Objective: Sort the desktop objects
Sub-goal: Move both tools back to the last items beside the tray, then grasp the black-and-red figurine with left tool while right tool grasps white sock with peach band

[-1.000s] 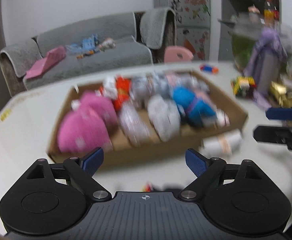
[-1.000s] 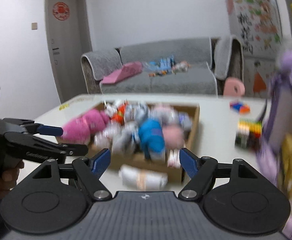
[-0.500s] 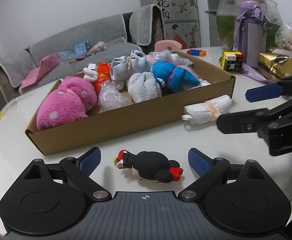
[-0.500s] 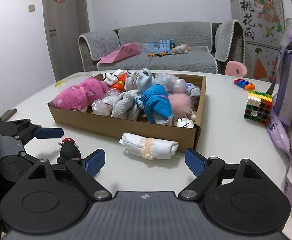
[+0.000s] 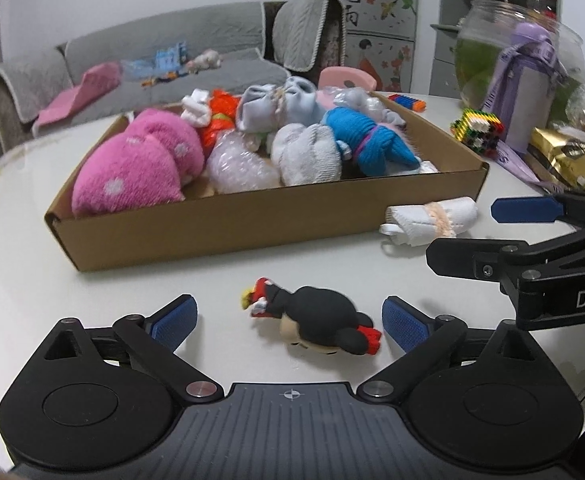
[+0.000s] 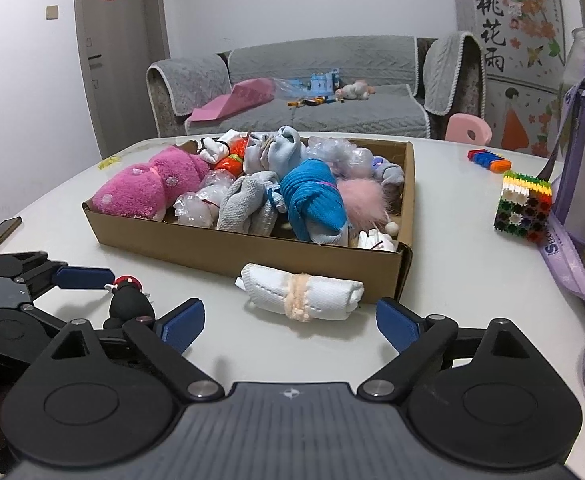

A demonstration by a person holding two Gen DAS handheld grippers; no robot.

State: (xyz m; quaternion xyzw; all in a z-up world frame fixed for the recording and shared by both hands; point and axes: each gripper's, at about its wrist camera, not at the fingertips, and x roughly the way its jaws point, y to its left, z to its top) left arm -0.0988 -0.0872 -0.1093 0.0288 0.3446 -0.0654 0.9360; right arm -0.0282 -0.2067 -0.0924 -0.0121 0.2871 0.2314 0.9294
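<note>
The left gripper (image 5: 288, 322) has its fingers (image 5: 174, 320) apart and widening — one black mouse figurine (image 5: 316, 326) lies on the white bench (image 5: 20, 272) between them, untouched. The right gripper (image 6: 290, 320) also has its fingers (image 6: 182, 320) apart and spreading, one white rolled sock (image 6: 304, 290) lying just ahead of their tips, clear of both. Beyond each pair sits one cardboard box (image 6: 252, 250), crowded with soft things: one pink plush (image 6: 148, 188), one blue bundle (image 6: 312, 200). Further right stands one multicoloured block cube (image 6: 524, 208).

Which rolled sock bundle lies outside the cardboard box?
The white sock roll with a peach band, on the table against the cardboard box; the other bundles all sit inside it.
</note>
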